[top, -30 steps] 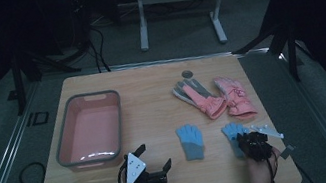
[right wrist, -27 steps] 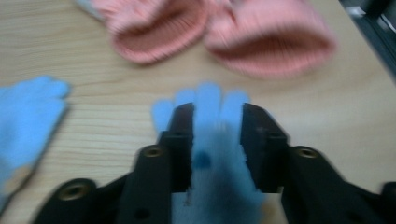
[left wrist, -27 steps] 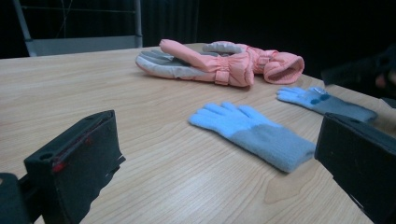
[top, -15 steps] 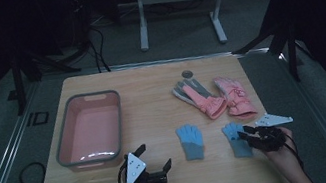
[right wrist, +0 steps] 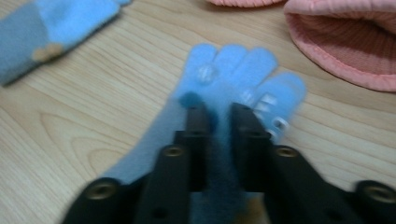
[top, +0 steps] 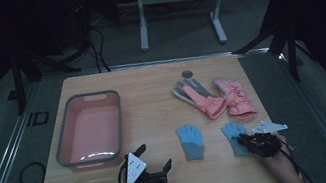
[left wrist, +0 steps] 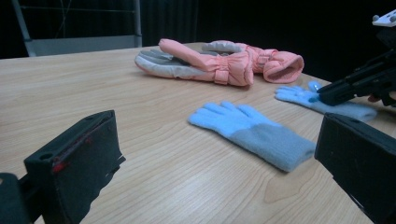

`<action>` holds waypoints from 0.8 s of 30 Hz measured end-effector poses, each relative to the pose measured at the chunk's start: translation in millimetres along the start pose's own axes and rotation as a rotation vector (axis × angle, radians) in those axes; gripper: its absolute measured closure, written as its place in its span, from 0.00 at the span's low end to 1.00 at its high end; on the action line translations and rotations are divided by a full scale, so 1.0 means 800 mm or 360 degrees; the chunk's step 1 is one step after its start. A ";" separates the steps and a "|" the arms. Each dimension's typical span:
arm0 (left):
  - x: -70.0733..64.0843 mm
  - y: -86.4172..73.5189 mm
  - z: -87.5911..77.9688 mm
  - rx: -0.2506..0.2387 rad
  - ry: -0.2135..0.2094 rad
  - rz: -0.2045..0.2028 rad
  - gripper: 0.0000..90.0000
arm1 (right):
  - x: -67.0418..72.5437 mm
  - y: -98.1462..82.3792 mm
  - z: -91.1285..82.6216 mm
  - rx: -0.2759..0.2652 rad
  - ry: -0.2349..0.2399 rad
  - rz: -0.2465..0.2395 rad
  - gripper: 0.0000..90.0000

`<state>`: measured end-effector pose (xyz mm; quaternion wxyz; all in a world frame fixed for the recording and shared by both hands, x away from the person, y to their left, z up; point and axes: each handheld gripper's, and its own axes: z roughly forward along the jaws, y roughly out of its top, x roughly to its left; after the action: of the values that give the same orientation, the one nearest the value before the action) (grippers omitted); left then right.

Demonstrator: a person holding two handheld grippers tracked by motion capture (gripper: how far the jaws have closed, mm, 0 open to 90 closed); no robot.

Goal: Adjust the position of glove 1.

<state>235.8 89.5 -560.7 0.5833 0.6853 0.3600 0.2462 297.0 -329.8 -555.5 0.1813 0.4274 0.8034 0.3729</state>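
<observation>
Two jaws of my right gripper [right wrist: 218, 109] have just been closing, pinching the blue glove [right wrist: 238, 79]; high view hides this. Left gripper [left wrist: 215, 154] released.

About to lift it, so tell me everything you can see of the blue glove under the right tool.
The blue glove is small, knitted-looking, light blue at the fingers and greyer toward the cuff. It lies flat on the wooden table, fingers toward the pink gloves. The right tool has just been closing; its jaws pinch a fold of its palm.
</observation>
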 end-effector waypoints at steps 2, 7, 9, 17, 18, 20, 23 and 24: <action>0.000 0.000 0.000 0.0001 -0.0001 -0.0002 0.00 | 0.006 0.001 0.001 0.0005 -0.0044 -0.0015 0.94; 0.000 0.000 0.000 -0.0001 0.0003 -0.0002 0.00 | 0.019 0.011 -0.005 -0.0005 -0.0159 0.0070 0.96; 0.000 0.000 0.000 -0.0002 0.0005 -0.0004 0.00 | 0.028 0.022 -0.013 -0.0053 -0.0206 0.0085 0.96; 0.000 0.000 0.000 -0.0002 0.0005 -0.0004 0.00 | 0.063 0.075 -0.035 -0.0167 -0.0306 0.0135 0.96; 0.000 0.000 0.000 -0.0002 0.0004 -0.0004 0.00 | 0.069 0.083 -0.036 -0.0165 -0.0314 0.0124 0.96; 0.000 0.000 0.000 -0.0002 0.0003 -0.0004 0.00 | 0.079 0.093 -0.038 -0.0193 -0.0320 0.0132 0.96; 0.000 0.000 0.000 0.0002 0.0002 -0.0002 0.00 | 0.091 0.108 -0.038 -0.0222 -0.0307 0.0167 0.96; 0.000 0.000 0.000 0.0002 0.0002 -0.0002 0.00 | 0.095 0.112 -0.038 -0.0221 -0.0294 0.0182 0.96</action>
<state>235.9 89.4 -560.6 0.5827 0.6854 0.3608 0.2459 284.8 -248.6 -466.0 0.2621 0.4914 0.7298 0.3965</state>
